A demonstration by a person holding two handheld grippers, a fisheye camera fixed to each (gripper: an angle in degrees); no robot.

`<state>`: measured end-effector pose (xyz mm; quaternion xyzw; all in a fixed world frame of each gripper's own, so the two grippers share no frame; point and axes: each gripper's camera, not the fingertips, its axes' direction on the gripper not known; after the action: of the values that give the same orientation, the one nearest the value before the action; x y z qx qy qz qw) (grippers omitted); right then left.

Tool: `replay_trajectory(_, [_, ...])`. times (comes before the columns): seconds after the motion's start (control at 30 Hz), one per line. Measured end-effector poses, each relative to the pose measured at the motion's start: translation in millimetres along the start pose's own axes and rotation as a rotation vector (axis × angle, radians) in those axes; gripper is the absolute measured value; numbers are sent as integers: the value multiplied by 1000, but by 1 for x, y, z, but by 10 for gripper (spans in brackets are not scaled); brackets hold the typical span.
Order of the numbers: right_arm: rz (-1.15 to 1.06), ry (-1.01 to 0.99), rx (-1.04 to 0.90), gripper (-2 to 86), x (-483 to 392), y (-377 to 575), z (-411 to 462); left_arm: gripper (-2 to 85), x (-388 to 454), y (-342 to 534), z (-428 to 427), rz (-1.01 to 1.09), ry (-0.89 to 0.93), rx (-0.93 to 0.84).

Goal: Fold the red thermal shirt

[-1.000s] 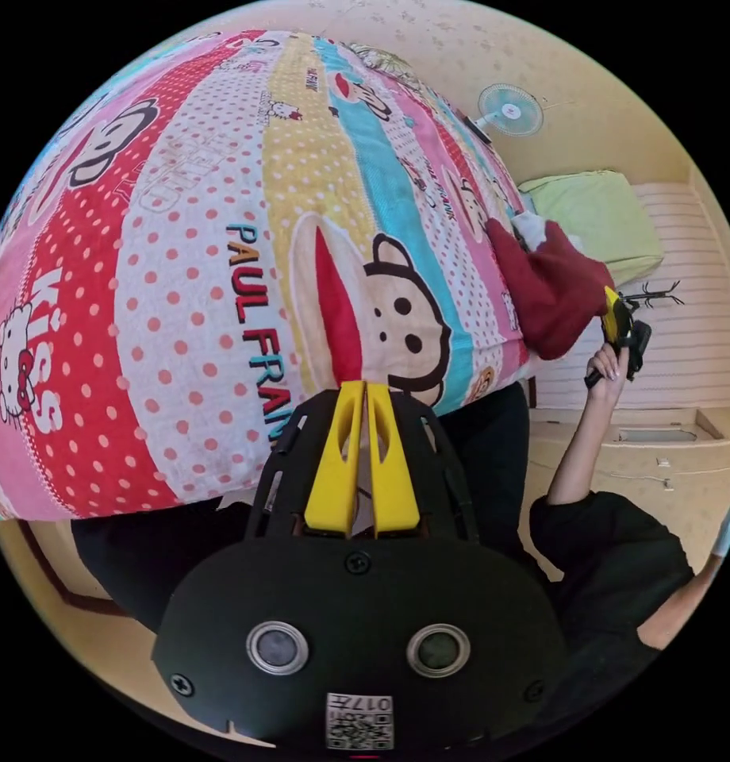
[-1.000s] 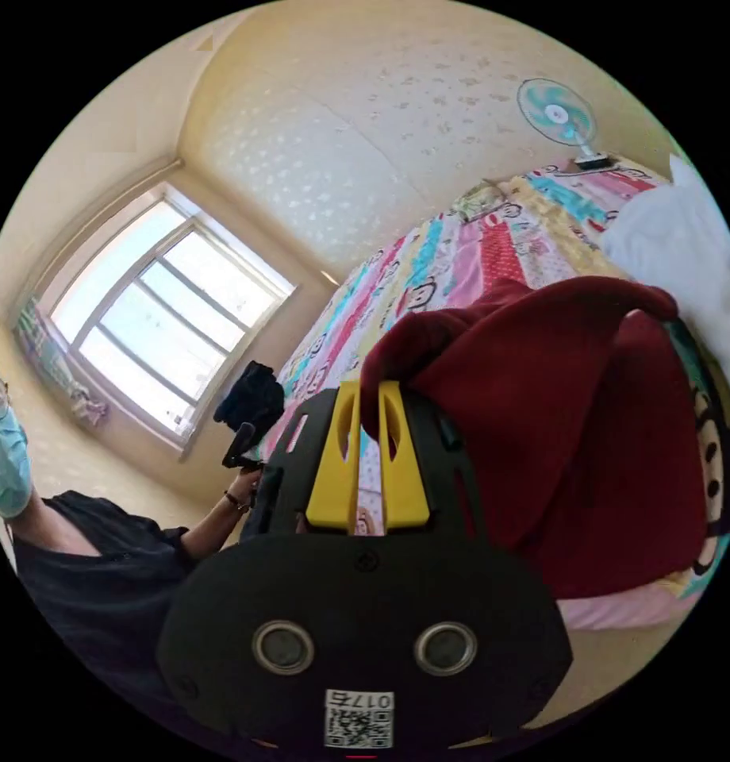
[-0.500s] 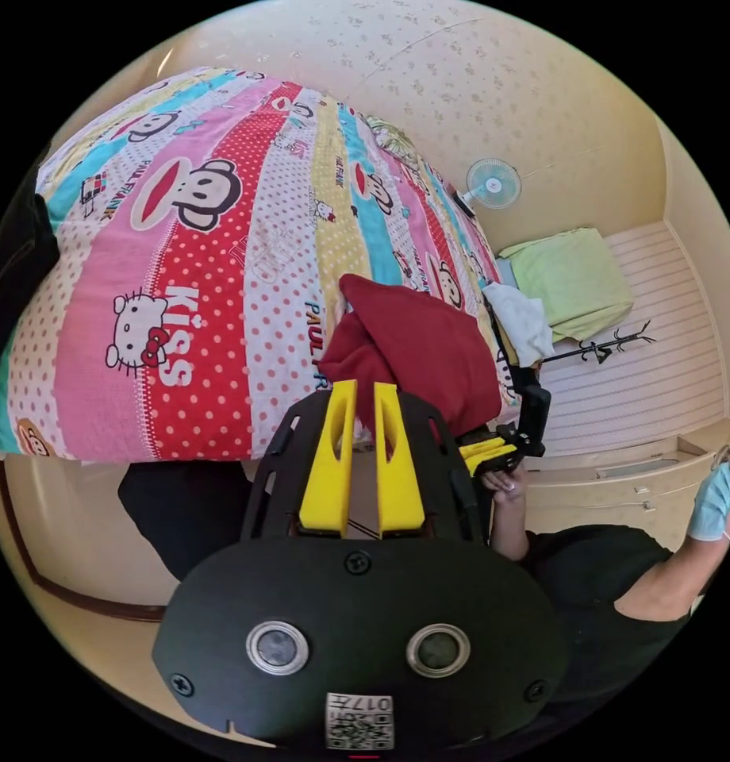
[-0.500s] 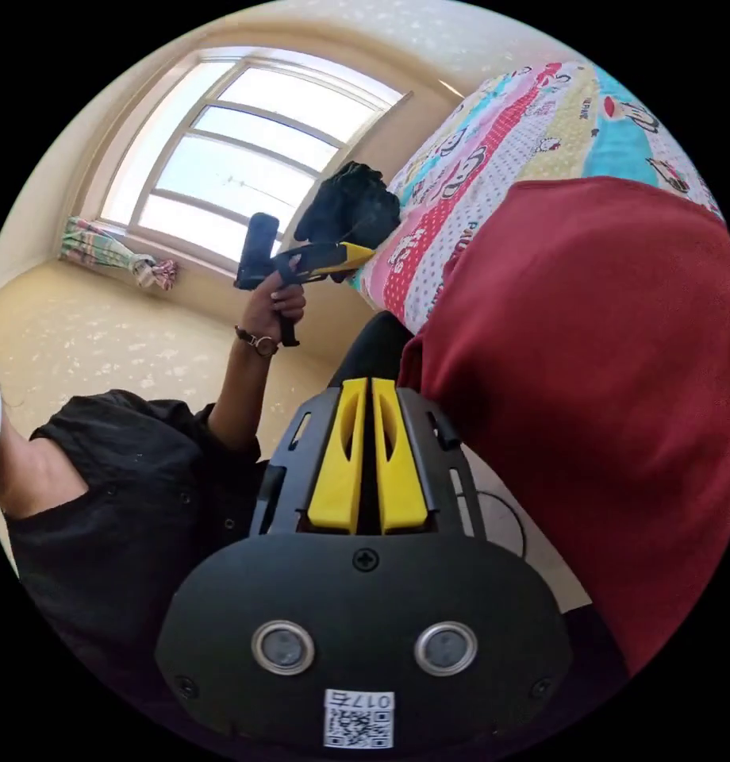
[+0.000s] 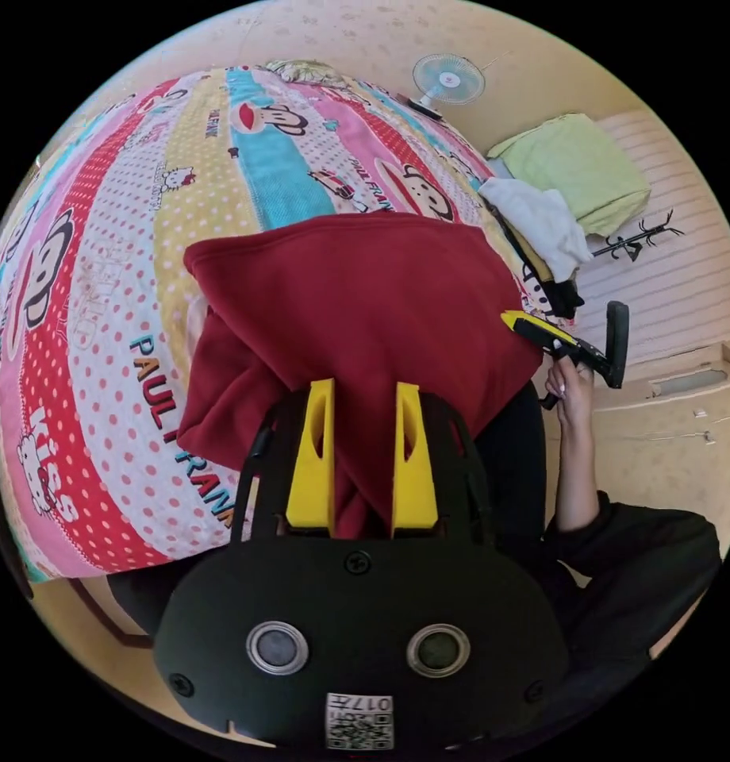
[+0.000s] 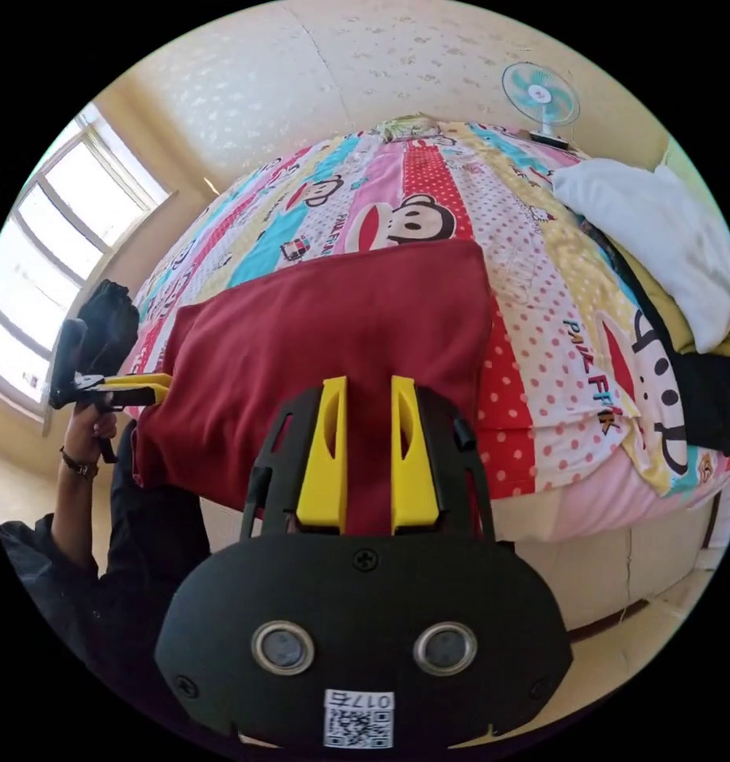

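The red thermal shirt [image 5: 365, 302] lies folded in a flat rectangle near the front edge of the cartoon-print bed cover [image 5: 103, 317]. My left gripper [image 5: 365, 389] is open, with a corner of the shirt's near edge lying between its jaws. A hand holds my right gripper [image 5: 532, 325] at the shirt's right edge. In the right gripper view the shirt [image 6: 333, 317] spreads ahead of my right gripper [image 6: 369, 382], which is open over its near edge. My left gripper [image 6: 147, 385] touches the shirt's left side.
A white cloth [image 6: 658, 230] lies on a pile with a dark garment [image 6: 710, 397] at the bed's right side. A black garment [image 6: 111, 313] sits at the bed's left edge by the window [image 6: 32, 262]. A fan [image 6: 539, 91] stands behind the bed. The person's dark sleeves are close by.
The shirt, held up bunched by shut jaws before, now lies flat on the bed. Both grippers have opened. Both views have swung toward the bed.
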<state>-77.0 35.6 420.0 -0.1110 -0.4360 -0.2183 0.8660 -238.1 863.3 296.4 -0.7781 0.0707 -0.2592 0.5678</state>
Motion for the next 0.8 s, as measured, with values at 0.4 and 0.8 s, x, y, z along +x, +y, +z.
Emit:
replay_trajectory(0.4, [-78,-455,-125,23,44,41,-140,24,-27,68,-44,245,448,-279])
replay_trajectory(0.8, [-18,-304,124,114,37,-119,-124,175,-131,31,-22,-302,94,80])
